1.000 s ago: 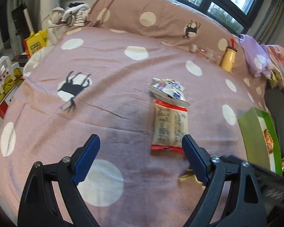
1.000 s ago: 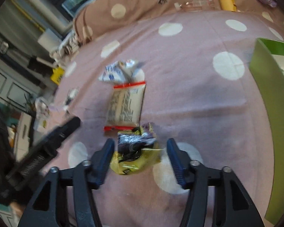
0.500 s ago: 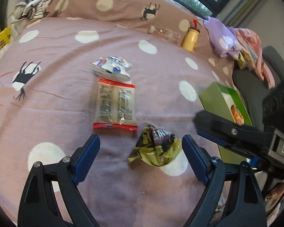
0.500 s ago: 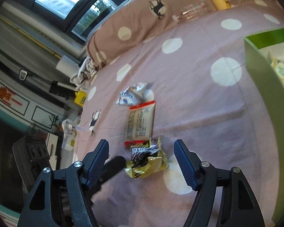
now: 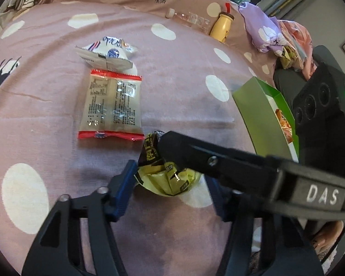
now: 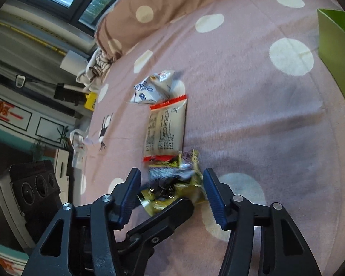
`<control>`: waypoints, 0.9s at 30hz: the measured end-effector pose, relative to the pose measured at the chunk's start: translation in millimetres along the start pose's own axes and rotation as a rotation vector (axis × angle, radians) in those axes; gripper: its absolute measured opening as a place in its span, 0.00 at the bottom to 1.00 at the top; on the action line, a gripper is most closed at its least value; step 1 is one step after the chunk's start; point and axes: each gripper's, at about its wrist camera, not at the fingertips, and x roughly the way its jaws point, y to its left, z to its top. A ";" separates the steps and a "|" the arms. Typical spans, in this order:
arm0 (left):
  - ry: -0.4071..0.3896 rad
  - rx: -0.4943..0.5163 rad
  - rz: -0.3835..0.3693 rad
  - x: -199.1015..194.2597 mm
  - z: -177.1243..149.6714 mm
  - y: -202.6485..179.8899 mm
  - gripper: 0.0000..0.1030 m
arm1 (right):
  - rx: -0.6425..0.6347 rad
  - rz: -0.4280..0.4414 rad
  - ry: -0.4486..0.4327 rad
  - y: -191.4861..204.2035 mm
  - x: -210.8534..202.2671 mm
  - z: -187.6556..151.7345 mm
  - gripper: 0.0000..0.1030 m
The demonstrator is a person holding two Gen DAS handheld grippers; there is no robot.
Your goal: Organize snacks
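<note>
Jaws of both grippers closing around crumpled yellow foil snack packet (image 5: 166, 179), not yet clenched; grip its bulk, avoid near red-edged clear wrapper (image 5: 111, 104).

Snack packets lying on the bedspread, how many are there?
3: white packet farthest, clear red-edged packet in the middle, yellow packet nearest, between both tongs. The green box may hide more.

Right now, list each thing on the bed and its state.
Crumpled yellow-and-black snack packet: between both grippers.
Left gripper: closing around it.
Right gripper: closing around it.
Clear red-edged snack packet: flat, sealed.
White-and-blue snack packet: crumpled, untouched.
Green cardboard box: open.
</note>
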 end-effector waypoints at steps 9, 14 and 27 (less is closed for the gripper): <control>-0.074 0.071 0.032 -12.3 0.7 -17.2 0.48 | -0.026 -0.041 -0.015 5.1 -5.8 -0.4 0.52; -0.166 0.156 0.042 -24.1 9.9 -48.8 0.47 | -0.062 -0.061 -0.132 14.7 -39.7 1.2 0.52; -0.230 0.443 -0.101 -5.2 34.1 -166.7 0.47 | 0.074 -0.116 -0.482 -40.6 -161.3 5.7 0.52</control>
